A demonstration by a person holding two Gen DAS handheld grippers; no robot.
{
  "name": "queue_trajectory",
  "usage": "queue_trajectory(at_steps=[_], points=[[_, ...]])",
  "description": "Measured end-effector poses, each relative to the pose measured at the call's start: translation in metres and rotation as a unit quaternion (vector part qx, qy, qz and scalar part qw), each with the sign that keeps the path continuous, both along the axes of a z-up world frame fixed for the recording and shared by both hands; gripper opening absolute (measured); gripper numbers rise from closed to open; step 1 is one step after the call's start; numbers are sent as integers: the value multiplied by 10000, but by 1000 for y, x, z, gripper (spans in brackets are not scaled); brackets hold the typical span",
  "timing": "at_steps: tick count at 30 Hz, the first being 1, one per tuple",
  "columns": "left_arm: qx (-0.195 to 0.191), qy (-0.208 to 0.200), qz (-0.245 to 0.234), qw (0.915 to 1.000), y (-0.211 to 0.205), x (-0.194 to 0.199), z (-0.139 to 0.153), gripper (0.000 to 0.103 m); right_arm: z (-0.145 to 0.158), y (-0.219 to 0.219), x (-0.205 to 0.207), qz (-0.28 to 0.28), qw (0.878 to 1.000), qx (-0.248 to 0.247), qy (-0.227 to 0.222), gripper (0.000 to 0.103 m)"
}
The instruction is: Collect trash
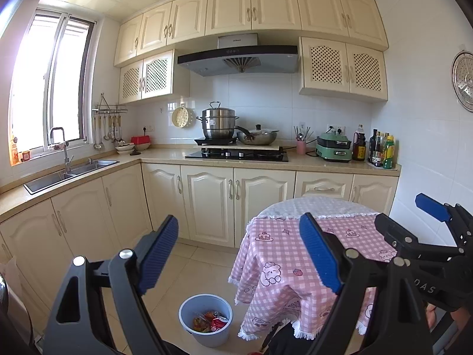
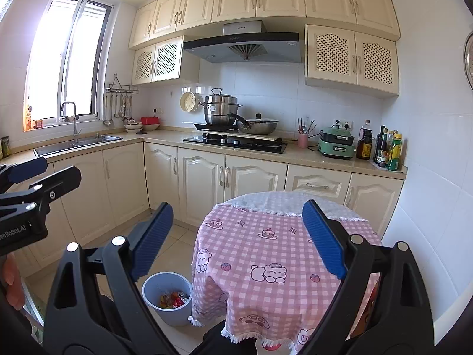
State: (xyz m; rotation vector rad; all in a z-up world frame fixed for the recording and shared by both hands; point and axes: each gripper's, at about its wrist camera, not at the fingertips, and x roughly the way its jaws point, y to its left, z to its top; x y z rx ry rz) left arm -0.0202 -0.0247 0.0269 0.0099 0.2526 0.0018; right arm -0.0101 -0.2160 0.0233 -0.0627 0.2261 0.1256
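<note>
A light blue bin (image 1: 206,319) stands on the floor left of a round table; it also shows in the right wrist view (image 2: 167,297). Inside it lie a red can (image 1: 218,322) and colourful wrappers (image 1: 201,323), seen in the right wrist view too (image 2: 173,298). The table carries a pink checked cloth (image 1: 292,254) (image 2: 266,242) with nothing on top. My left gripper (image 1: 241,251) is open and empty, held above floor and table edge. My right gripper (image 2: 238,239) is open and empty above the table. Each gripper shows at the edge of the other's view: the right (image 1: 414,216), the left (image 2: 44,168).
Cream cabinets (image 2: 201,183) and a counter run along the back and left, with a sink (image 1: 68,174), a stove (image 1: 236,154) with pots, a green appliance (image 2: 337,145) and bottles (image 2: 387,151). A tiled wall (image 2: 428,177) stands right of the table. Tiled floor (image 1: 204,269) lies around the bin.
</note>
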Motion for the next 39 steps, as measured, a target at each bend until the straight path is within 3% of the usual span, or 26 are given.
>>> queue_trajectory(at_steps=[39], points=[[26,72,21,10000,5,3,-8,82,-9,-2,6,23,9999,3,109,88]])
